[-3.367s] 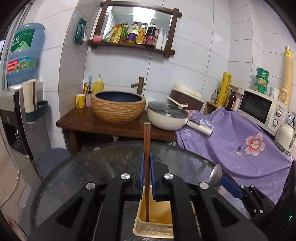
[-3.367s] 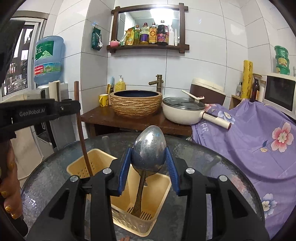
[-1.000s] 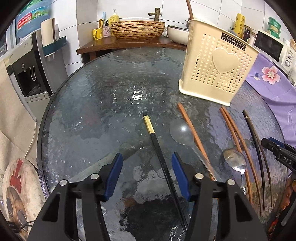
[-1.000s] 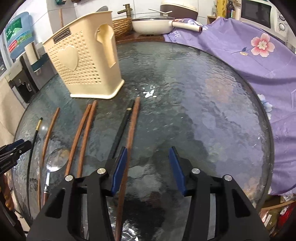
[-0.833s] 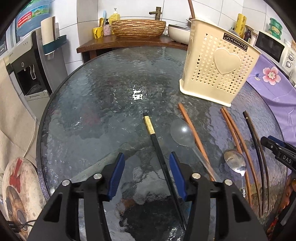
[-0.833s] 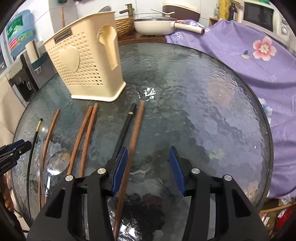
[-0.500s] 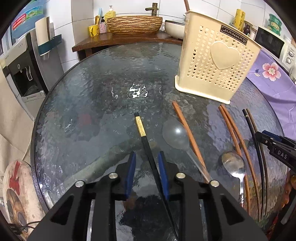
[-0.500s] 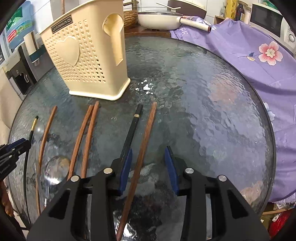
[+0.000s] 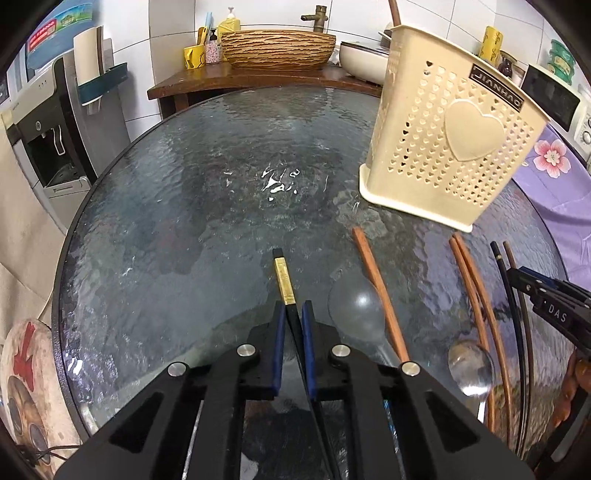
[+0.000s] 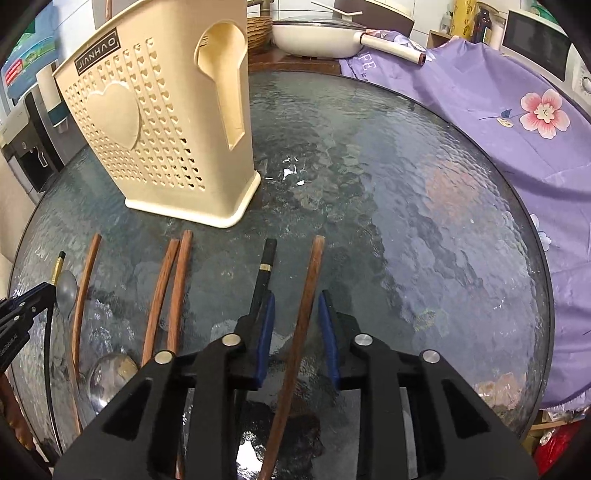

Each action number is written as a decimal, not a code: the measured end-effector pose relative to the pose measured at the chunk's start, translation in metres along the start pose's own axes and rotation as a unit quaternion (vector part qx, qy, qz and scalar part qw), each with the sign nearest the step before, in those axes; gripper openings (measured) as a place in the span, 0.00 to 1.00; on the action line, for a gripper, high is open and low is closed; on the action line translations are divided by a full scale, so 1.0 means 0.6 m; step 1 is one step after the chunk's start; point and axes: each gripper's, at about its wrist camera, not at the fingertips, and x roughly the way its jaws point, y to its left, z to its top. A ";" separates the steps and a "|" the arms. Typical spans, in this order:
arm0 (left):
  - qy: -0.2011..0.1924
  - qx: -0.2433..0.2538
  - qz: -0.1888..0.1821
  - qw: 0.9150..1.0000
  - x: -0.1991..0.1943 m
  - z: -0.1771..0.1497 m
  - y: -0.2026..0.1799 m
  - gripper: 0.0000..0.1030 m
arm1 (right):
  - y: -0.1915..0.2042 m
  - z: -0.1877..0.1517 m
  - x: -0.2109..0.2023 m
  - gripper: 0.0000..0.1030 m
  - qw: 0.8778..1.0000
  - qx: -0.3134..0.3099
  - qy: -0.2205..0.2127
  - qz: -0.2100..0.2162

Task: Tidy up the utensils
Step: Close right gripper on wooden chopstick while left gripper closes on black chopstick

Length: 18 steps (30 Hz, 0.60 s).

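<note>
A black chopstick with a gold band [image 9: 283, 277] lies on the glass table, and my left gripper [image 9: 293, 314] is shut on its black shaft just behind the band. My right gripper [image 10: 295, 301] straddles a brown chopstick [image 10: 310, 280]. Its jaws are closing, and a gap still shows on both sides of the stick. A second black chopstick [image 10: 264, 271] runs beside its left pad. The cream holder [image 9: 443, 147] stands upright behind the utensils, with one brown stick [image 9: 393, 13] poking out of it.
More brown chopsticks [image 10: 173, 280], a lone one [image 9: 376, 280] and two spoons [image 9: 354, 310] [image 9: 471, 363] lie between the grippers. A purple floral cloth [image 10: 498, 110] drapes at the right. A wooden stand with a basin [image 9: 277, 48] is behind the table's [image 9: 184, 221] far rim.
Both grippers slid forward along their chopsticks and their jaws narrowed. The left pads came together onto the black chopstick. The right pads drew in around the brown one.
</note>
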 end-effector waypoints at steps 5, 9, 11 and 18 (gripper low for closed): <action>-0.002 -0.001 -0.002 1.000 0.010 0.012 -0.009 0.07 | 0.005 0.023 0.013 0.17 1.000 -0.004 0.005 -0.002; -0.001 0.004 0.000 1.000 0.012 0.012 -0.016 0.07 | 0.007 0.029 0.018 0.13 1.000 -0.013 0.008 0.001; 0.001 0.002 -0.003 1.000 0.012 0.013 -0.014 0.07 | 0.008 0.031 0.020 0.12 1.000 -0.017 0.006 0.001; -0.004 -0.002 -0.003 1.000 0.014 0.015 -0.012 0.07 | 0.015 0.024 0.019 0.08 1.000 -0.024 -0.001 0.003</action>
